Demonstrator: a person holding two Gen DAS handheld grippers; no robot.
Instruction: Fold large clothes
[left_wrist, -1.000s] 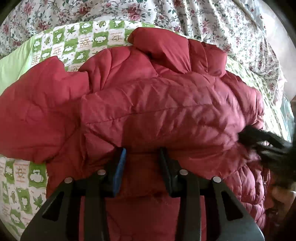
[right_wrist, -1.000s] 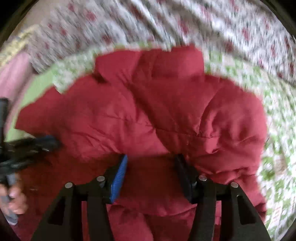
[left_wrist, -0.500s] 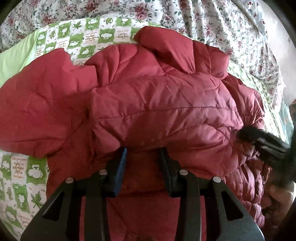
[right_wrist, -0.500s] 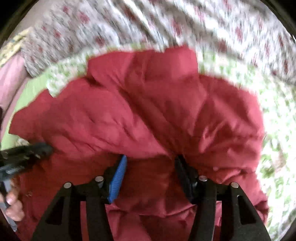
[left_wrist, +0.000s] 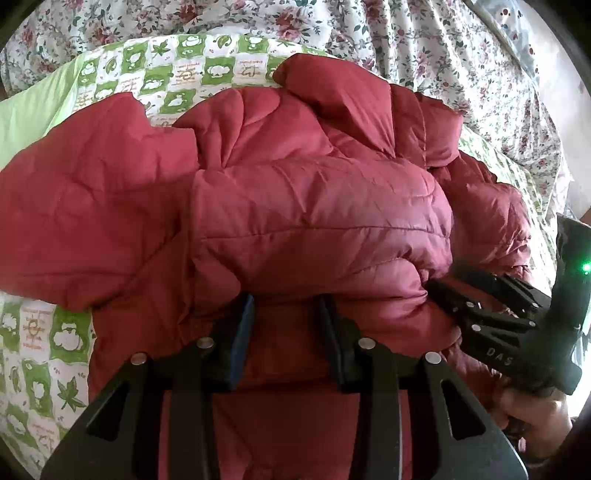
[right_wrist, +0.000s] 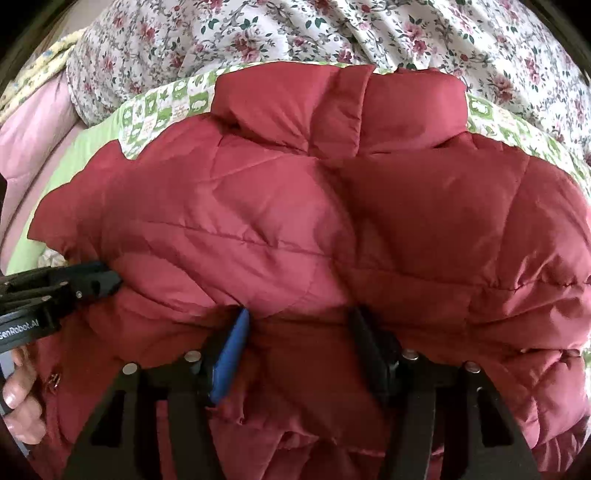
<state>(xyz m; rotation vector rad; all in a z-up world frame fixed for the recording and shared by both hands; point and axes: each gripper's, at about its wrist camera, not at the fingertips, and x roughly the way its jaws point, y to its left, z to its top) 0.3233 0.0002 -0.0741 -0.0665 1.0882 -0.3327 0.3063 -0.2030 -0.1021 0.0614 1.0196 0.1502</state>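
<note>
Jacket (left_wrist: 317, 206), red and puffy, lies heaped on my green-checked quilt (left_wrist: 177, 74), with the flowered sheet (left_wrist: 443, 48) bunched behind it. My left gripper (left_wrist: 284, 314) sits narrow, clamped on a fold at the near edge. My right gripper (right_wrist: 299, 325) is opening, jacket fabric between its fingers, pads clear; a hand (right_wrist: 22, 402) shows far left.
</note>
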